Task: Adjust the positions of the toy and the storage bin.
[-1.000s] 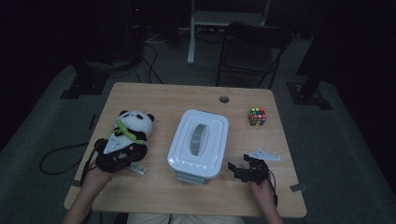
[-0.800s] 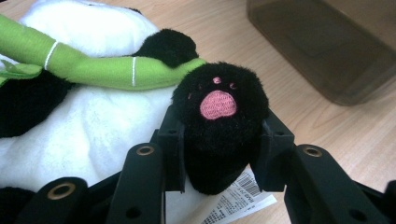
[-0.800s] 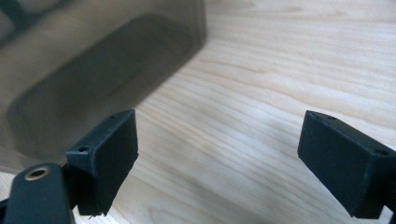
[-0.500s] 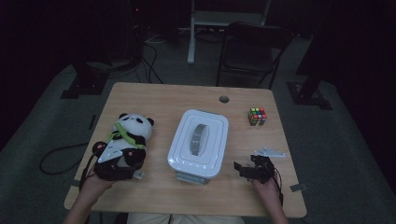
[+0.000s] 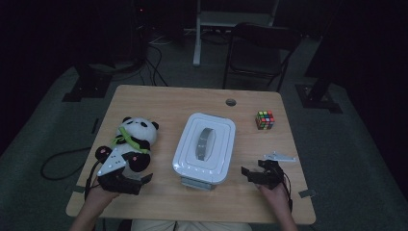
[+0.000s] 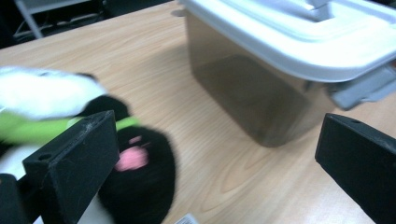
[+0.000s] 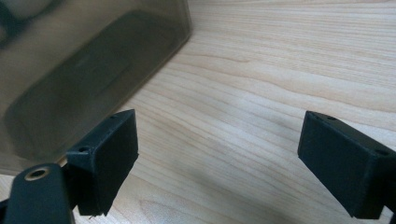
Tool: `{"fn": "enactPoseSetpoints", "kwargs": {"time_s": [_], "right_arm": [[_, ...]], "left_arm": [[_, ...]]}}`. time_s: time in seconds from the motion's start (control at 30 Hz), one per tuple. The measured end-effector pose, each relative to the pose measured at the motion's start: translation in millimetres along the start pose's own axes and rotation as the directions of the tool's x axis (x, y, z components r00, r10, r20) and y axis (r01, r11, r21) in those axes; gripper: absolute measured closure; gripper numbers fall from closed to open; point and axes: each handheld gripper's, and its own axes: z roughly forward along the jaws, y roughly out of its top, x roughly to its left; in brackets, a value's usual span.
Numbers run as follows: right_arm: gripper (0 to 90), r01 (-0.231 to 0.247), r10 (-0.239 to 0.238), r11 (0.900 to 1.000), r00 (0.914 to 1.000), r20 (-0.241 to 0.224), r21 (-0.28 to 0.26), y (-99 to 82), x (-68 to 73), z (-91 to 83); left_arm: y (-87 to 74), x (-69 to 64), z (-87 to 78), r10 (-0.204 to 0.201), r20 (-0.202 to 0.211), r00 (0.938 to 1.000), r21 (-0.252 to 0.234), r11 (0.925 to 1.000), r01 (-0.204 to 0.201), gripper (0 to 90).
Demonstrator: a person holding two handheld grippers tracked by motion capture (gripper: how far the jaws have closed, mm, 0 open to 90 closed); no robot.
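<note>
A panda plush with a green scarf lies at the table's left; in the left gripper view its black foot with a pink pad sits by the left jaw. My left gripper is just in front of the panda. Its jaws have just been opening and now stand wide, pressing on nothing. A clear container with a white lid stands mid-table. My right gripper is open near the front right edge, aimed at the container's wall, with bare wood between the jaws.
A Rubik's cube sits at the back right of the wooden table, with a round cable hole near the back edge. A chair and stand legs are on the floor beyond it. A cable loops off the left side.
My left gripper has let go of the panda, opened wide and drawn back toward the front edge. The panda lies where it was. The right gripper has hardly moved.
</note>
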Motion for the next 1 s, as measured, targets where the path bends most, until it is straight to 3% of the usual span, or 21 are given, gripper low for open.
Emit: {"fn": "enactPoseSetpoints", "kwargs": {"time_s": [0.07,0.3,0.4,0.53,0.77,0.83,1.0], "right_arm": [[11.7,-0.003,0.003,1.0000,1.0000,-0.003,-0.007,1.1,-1.0,-1.3],[11.6,-0.003,0.004,0.9988,0.9995,0.030,-0.049,9.1,-11.7,-11.4],[11.6,0.008,-0.003,0.9976,0.9978,0.067,-0.069,14.2,-17.8,-15.8],[11.6,0.022,-0.012,0.9963,0.9934,0.114,-0.083,23.1,-28.5,-19.3],[11.7,0.016,0.011,0.9901,0.9820,0.189,-0.139,41.2,-49.9,-20.5],[11.7,0.028,0.006,0.9871,0.9767,0.215,-0.157,46.5,-54.3,-19.8],[11.7,0.004,0.034,0.9861,0.9729,0.229,-0.166,60.1,-68.1,-13.0]], "left_arm": [[1.0,-5.7,2.2,0.027,0.014,0.9995,0.006,0.9996,-0.027,0.5],[-9.4,-16.3,19.7,0.053,0.072,0.9960,0.037,0.9978,-0.056,0.6],[-14.6,-21.2,31.4,0.073,0.050,0.9961,0.066,0.9949,-0.076,0.6],[-19.9,-24.5,42.2,0.079,0.051,0.9956,0.101,0.9913,-0.084,0.6],[-32.3,-30.6,54.8,0.064,0.002,0.9979,0.124,0.9903,-0.064,0.6],[-36.7,-33.8,57.7,0.062,0.016,0.9980,0.138,0.9885,-0.063,0.6],[-46.0,-35.1,66.6,0.054,0.019,0.9984,0.185,0.9811,-0.057,0.6]]}}
